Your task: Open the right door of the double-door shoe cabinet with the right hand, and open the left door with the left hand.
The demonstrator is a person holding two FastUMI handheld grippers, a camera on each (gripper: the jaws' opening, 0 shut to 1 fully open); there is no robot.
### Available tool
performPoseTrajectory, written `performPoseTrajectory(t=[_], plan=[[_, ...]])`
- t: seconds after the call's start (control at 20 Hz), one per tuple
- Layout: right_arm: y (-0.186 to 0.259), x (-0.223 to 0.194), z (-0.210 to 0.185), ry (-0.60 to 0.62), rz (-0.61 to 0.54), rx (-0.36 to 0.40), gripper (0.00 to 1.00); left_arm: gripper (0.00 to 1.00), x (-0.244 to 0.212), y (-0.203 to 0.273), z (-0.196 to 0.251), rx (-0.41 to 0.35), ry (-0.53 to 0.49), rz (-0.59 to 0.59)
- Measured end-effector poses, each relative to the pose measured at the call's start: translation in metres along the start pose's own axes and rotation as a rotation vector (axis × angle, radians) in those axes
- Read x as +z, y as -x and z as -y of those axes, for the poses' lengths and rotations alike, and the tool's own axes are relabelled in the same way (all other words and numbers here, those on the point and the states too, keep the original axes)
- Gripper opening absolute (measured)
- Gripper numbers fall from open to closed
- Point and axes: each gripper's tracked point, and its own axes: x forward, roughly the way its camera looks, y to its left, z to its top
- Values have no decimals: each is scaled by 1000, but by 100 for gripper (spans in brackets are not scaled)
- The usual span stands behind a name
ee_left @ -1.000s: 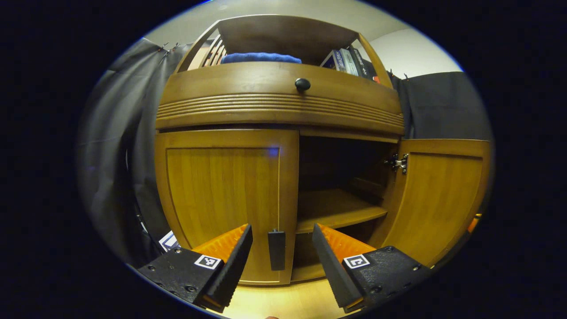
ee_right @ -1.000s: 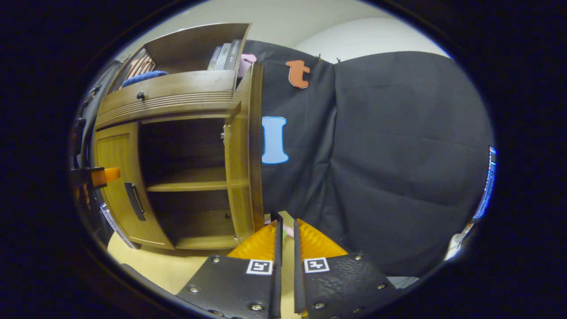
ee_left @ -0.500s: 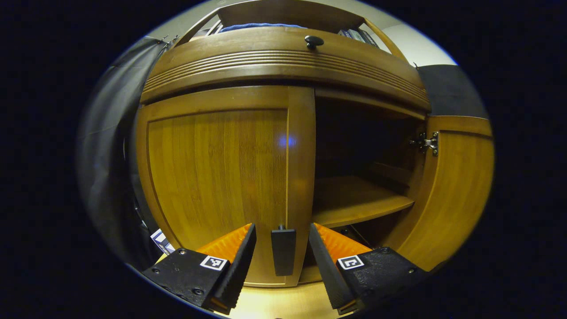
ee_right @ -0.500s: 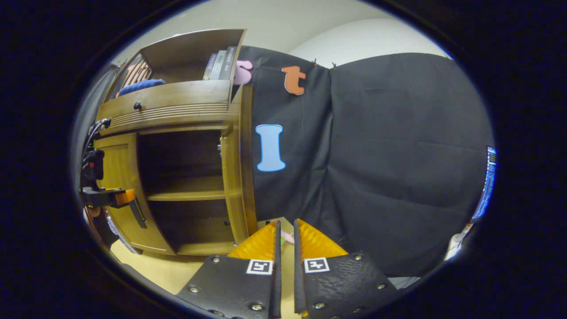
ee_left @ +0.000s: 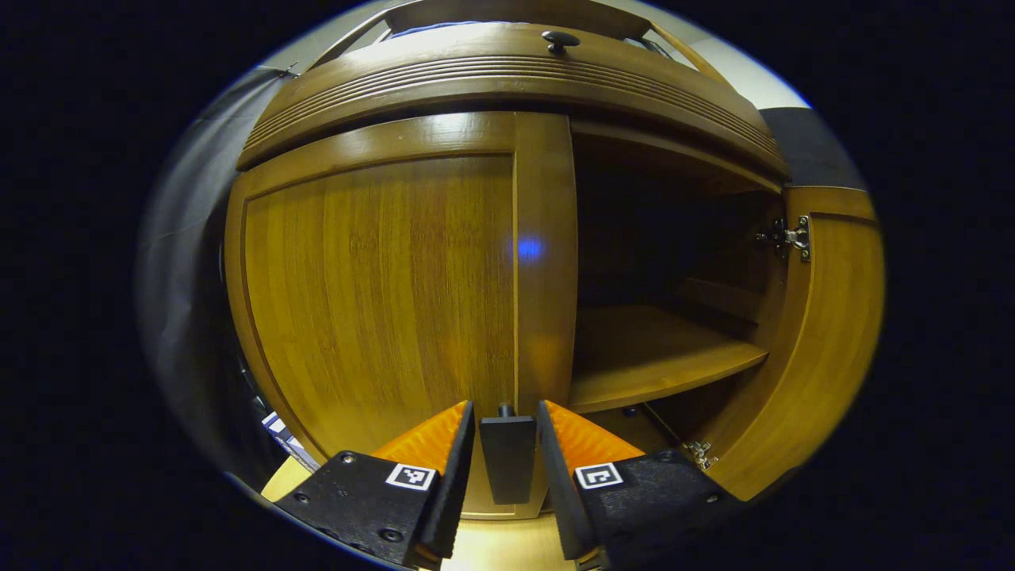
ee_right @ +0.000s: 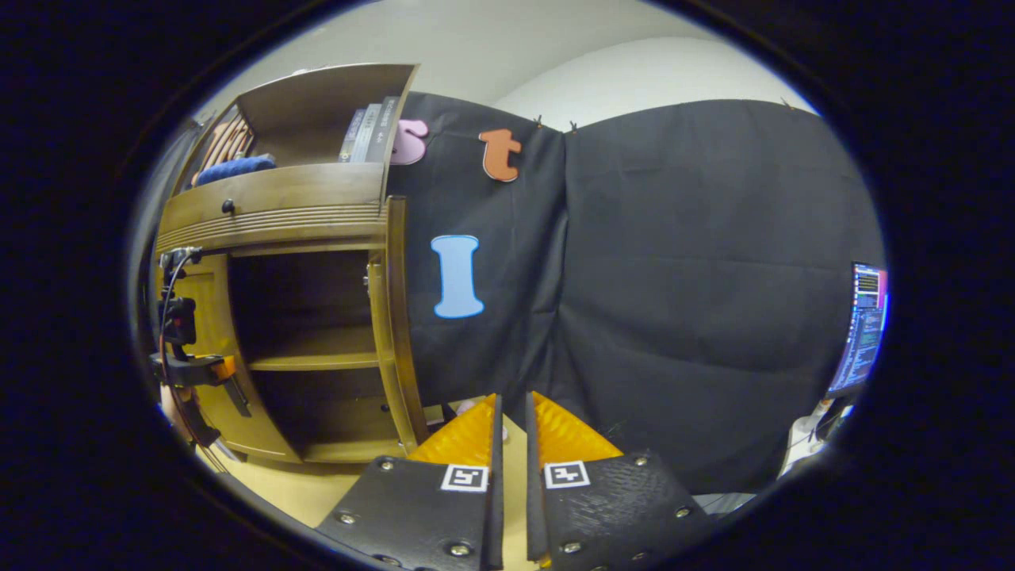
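Left gripper view: left gripper [ee_left: 507, 460] sits low against the shoe cabinet [ee_left: 507, 79], fingers either side of the dark handle [ee_left: 508, 460] on the left door [ee_left: 381, 277]. The handle stands upright between the two fingers [ee_left: 460, 452]; narrow gaps seem to remain on both sides, so I cannot tell whether the pads press on it. Jaws narrowed but not fully together. The left door lies flat in its frame, closed, straight ahead of the gripper and spreading up and to its left.

To the right of the gripper the right door [ee_left: 833, 333] stands swung wide, inner face showing, a metal hinge [ee_left: 785, 236] near its top corner. Between the doors the compartment is dark, with a wooden shelf [ee_left: 658, 357] across it. Above, a ribbed drawer front with a round dark knob [ee_left: 560, 38].

Right gripper view: right gripper [ee_right: 509, 444] is closed on nothing, fingers nearly together with a thin slit between them, held well apart from the cabinet and pointed toward the black cloth wall [ee_right: 698, 317]. The cabinet sits to its left; the open right door is seen edge-on just left of and above the fingertips. Farther left, the left gripper is at the left door's handle. Books [ee_right: 366, 131] and a blue folded cloth [ee_right: 234, 168] sit in the top shelf. A lit monitor [ee_right: 864, 325] at the far right edge.
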Motion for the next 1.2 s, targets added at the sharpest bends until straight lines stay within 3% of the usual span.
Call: performPoseTrajectory(t=[0.3, 0.6, 0.7, 0.8, 1.2], plan=[[10, 6, -2, -1, 10, 13, 12, 34, -2, 2, 3, -2, 22, -8], [14, 12, -16, -15, 15, 69, 12, 38, -5, 21, 1, -3, 43, -11], [16, 12, -23, -18, 16, 98, 12, 31, -7, 32, -1, -7, 48, -10], [19, 13, -30, -20, 16, 127, 12, 35, -9, 45, -4, -9, 58, -7], [27, 19, -63, -6, 25, 238, 12, 31, -16, 92, -20, 6, 94, -5]])
